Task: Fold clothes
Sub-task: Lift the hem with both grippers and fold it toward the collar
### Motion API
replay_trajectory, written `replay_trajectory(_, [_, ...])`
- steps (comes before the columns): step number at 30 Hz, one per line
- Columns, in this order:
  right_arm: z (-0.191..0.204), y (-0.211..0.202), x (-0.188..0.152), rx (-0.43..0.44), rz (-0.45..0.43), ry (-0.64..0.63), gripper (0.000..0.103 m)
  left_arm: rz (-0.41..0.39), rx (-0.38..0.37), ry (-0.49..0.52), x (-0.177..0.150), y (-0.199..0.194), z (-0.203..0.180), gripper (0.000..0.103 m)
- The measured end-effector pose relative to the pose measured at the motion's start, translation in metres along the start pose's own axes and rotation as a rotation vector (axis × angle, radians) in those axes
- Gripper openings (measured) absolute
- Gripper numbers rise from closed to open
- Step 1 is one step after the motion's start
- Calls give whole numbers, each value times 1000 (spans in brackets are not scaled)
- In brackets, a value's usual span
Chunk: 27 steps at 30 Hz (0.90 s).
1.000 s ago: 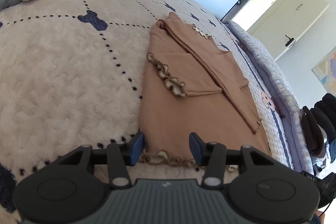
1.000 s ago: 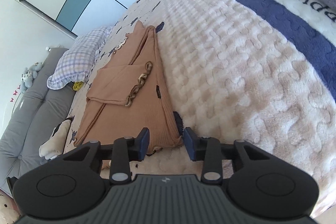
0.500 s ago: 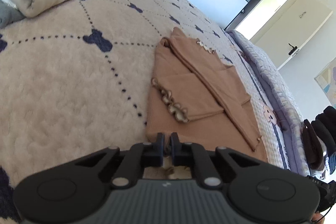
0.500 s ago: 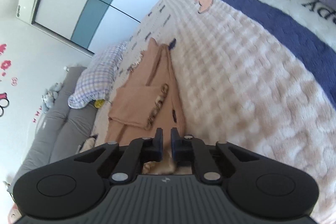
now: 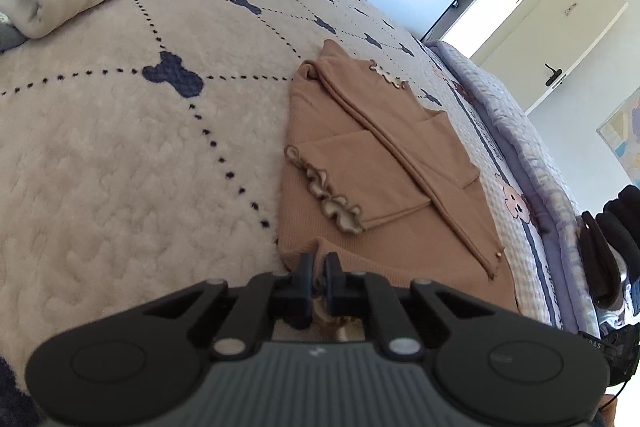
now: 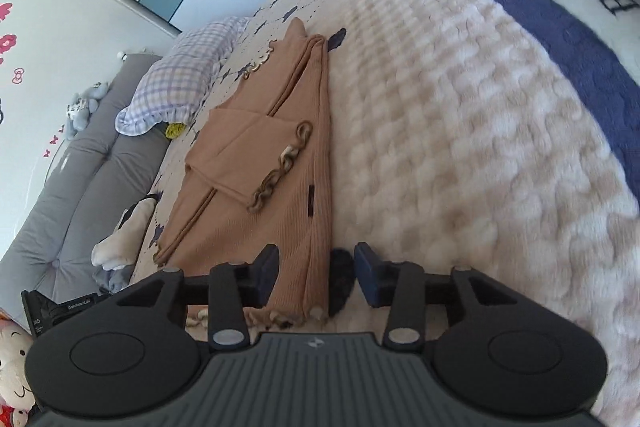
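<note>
— Since a second ago the left gripper [image 5: 316, 273] has closed on the frilled hem of the brown ribbed knit top [image 5: 384, 163]; the right gripper [image 6: 316, 269] has just opened again, its jaws apart around the hem's other corner, not pressing.

— So which step is this?

— The top lies on the cream fleece blanket [image 5: 120, 155], sleeves folded in; I judge the right must grip again before the hem is folded toward the collar.

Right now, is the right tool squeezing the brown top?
No, the right tool has just been opening; its fingers stand apart on either side of the brown top's hem, not pressing it.
</note>
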State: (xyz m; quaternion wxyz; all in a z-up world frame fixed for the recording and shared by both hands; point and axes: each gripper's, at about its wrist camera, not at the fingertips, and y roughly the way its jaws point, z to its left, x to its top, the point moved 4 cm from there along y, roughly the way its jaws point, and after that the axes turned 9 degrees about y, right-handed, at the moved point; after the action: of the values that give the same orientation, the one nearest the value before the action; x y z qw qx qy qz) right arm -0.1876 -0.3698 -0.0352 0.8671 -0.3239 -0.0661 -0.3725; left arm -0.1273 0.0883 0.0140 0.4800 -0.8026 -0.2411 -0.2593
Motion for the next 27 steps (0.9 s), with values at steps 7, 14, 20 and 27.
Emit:
replay_trajectory(7, [22, 8, -12, -33, 15, -67, 12, -33, 1, -25, 4, -6, 0, 6])
replay_trajectory(14, [60, -1, 47, 133, -142, -31, 10, -148, 14, -23, 64, -5, -18, 6])
replay_trajectory(20, [63, 38, 107, 119, -213, 15, 10, -217, 139, 2, 121, 43, -12, 5])
replay_trajectory(27, [19, 88, 126, -161, -181, 24, 14, -126, 139, -6, 120, 72, 12, 15])
